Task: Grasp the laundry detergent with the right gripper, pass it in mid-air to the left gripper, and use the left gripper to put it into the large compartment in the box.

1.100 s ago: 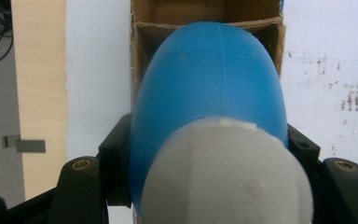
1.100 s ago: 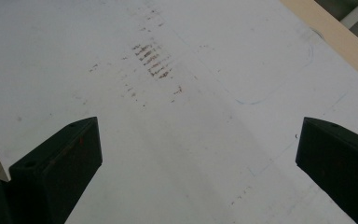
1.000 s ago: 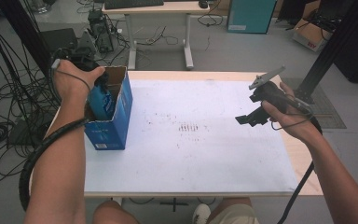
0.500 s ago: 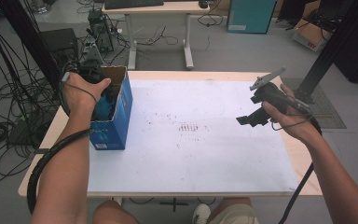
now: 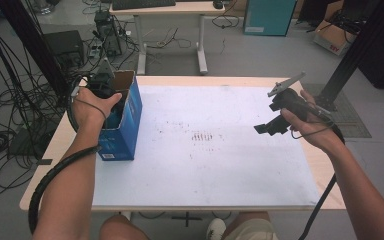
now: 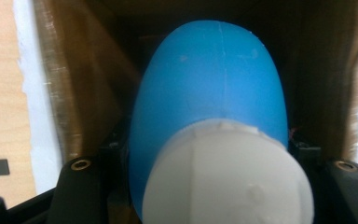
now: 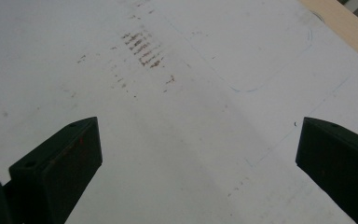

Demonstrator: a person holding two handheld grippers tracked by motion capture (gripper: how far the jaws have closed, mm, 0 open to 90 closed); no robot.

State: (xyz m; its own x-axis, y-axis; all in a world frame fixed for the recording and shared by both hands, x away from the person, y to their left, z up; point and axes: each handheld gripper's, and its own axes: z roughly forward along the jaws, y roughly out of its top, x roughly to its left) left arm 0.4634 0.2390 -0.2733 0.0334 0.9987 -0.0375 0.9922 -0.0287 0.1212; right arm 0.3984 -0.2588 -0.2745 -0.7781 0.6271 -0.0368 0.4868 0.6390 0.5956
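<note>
Lowering into the blue carton (image 5: pixel 122 127), the left gripper (image 6: pixel 200 196) clamps a blue white-capped bottle (image 6: pixel 209 98); it could snag the cardboard wall. Right gripper (image 7: pixel 198 163) hovers, jaws wide apart.

Blue bottle (image 6: pixel 209 84) with white cap, lowered inside open blue box (image 5: pixel 125 127).

Blue bottle (image 6: pixel 209 88) with white cap (image 6: pixel 228 175), clamped between the black jaws of the left gripper (image 6: pixel 205 186). Around it, brown cardboard inner walls of the box (image 5: pixel 125 135); box outside blue, with a small white label, print too small to read. Right gripper (image 7: pixel 196 154) black. Beneath its jaws, white sheet (image 7: pixel 177 121) speckled with brownish smudges in short rows, plus faint blue outlines. Table (image 5: pixel 325 170) edge pale wood.
</note>
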